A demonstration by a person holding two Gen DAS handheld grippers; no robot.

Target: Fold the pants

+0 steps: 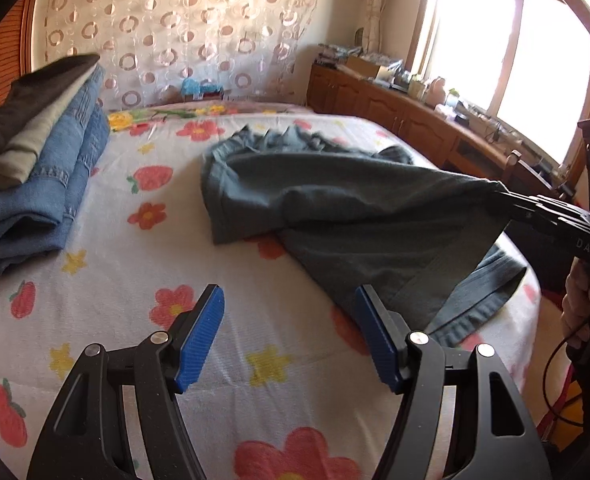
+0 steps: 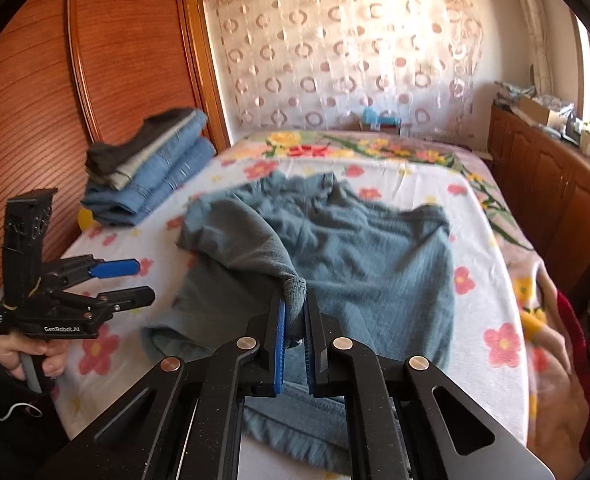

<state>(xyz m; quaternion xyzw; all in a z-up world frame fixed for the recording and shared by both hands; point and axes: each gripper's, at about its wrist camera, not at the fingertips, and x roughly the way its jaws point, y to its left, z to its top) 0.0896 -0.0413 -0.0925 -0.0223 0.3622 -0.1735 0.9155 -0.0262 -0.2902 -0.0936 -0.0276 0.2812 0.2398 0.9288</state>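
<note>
The grey-blue pants point(image 2: 359, 248) are lying crumpled in the middle of the bed point(image 1: 255, 344), on a white flowered bedspread, and one part of them is being lifted. The right gripper point(image 2: 295, 320) is pinching a bunched fold of the cloth: its jaws are standing narrow, with the blue pads point(image 2: 281, 344) pressing on the fabric from both sides. The left gripper point(image 1: 289, 336) is hanging over the bare bedspread just beside the hem of the pants, its jaws are standing wide and nothing is between them.

I am judging the pants to be soft, light and rather thick, like a knitted or brushed fabric. The cloth is draping from the pinch in a long ridge and is sagging, so it will not keep any shape by itself. It does not look slippery. To my mind, the best places for holding are the waistband and the hems of the legs, where the stitched edges give more body.

The right wrist view is showing the pinch itself from close, and also the person's hand point(image 2: 35, 354) around the handle of the left gripper. The left wrist view is showing how the lifted cloth stretches away from the bed. Both views are showing a pile of folded clothes point(image 1: 35, 176), mostly jeans, at the far left side of the bed.
</note>
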